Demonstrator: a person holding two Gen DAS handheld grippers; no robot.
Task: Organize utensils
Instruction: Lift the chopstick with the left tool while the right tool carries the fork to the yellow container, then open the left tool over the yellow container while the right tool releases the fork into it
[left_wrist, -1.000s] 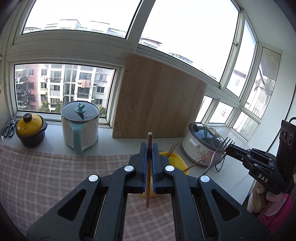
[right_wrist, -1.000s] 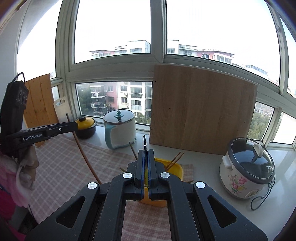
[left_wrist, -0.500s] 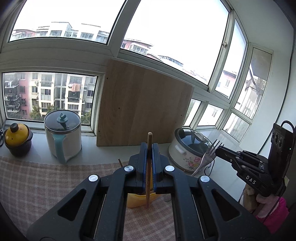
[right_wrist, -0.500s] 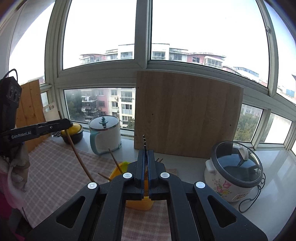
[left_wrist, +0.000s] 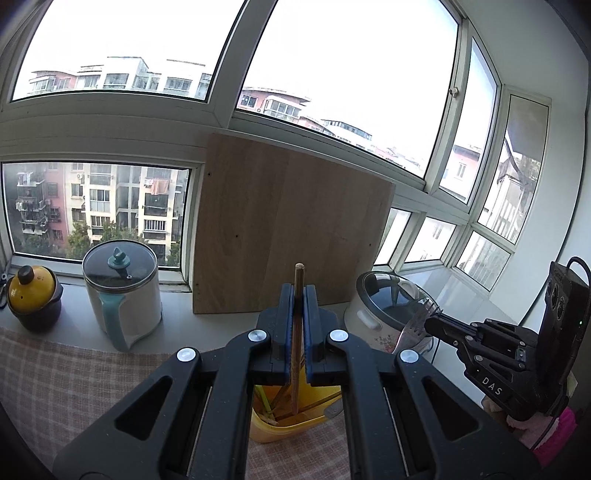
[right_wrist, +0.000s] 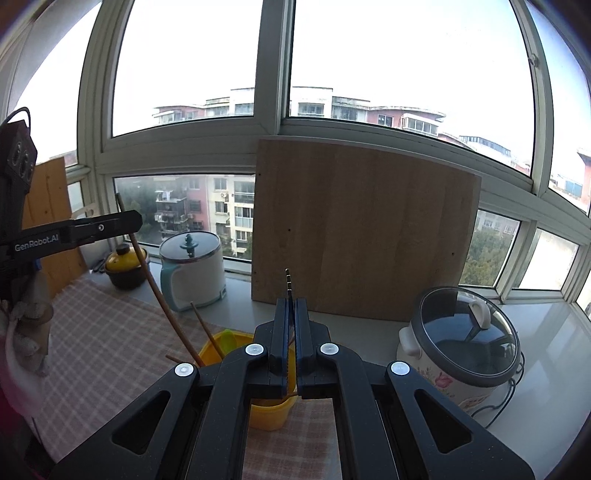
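Wooden chopstick (left_wrist: 297, 332) pinched; metal fork (left_wrist: 415, 326) gripped.

Bright bay windows (right_wrist: 369, 62); white sill (left_wrist: 207, 325)

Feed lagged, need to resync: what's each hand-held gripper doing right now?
Left hand-held gripper: shut on a wooden chopstick.
Right hand-held gripper: shut on a metal fork.

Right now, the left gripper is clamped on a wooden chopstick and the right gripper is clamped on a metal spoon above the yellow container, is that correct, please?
Not quite: the right gripper holds a metal fork, not a spoon; the left wrist view shows its tines. The rest stands: the left gripper is clamped on a wooden chopstick, above the yellow container.
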